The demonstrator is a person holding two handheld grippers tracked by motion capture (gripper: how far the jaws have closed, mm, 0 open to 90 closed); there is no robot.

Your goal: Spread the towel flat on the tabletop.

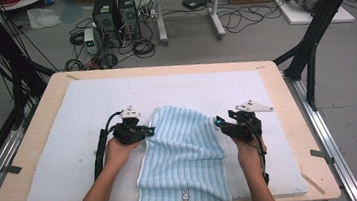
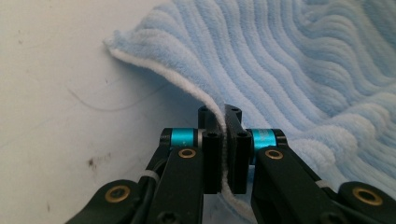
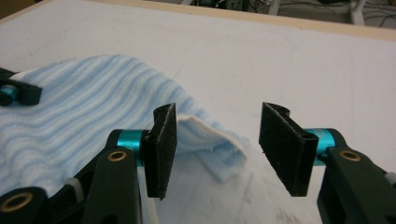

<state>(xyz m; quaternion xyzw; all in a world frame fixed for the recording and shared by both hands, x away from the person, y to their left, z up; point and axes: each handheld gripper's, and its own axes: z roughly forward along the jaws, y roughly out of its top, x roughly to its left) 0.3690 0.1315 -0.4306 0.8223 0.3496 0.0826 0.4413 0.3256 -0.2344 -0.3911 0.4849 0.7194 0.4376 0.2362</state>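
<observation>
A light blue striped towel with a small rabbit print lies rumpled on the white mat, its near end hanging over the table's front edge. My left gripper is shut on the towel's left edge, the white hem pinched between its pads. My right gripper hovers at the towel's right edge, jaws open. In the right gripper view the folded towel corner lies on the mat just beyond the gap between the pads, touching neither.
A white mat covers most of the wooden table. Black frame posts stand at both sides. Computers, cables and boxes sit on the floor beyond the far edge.
</observation>
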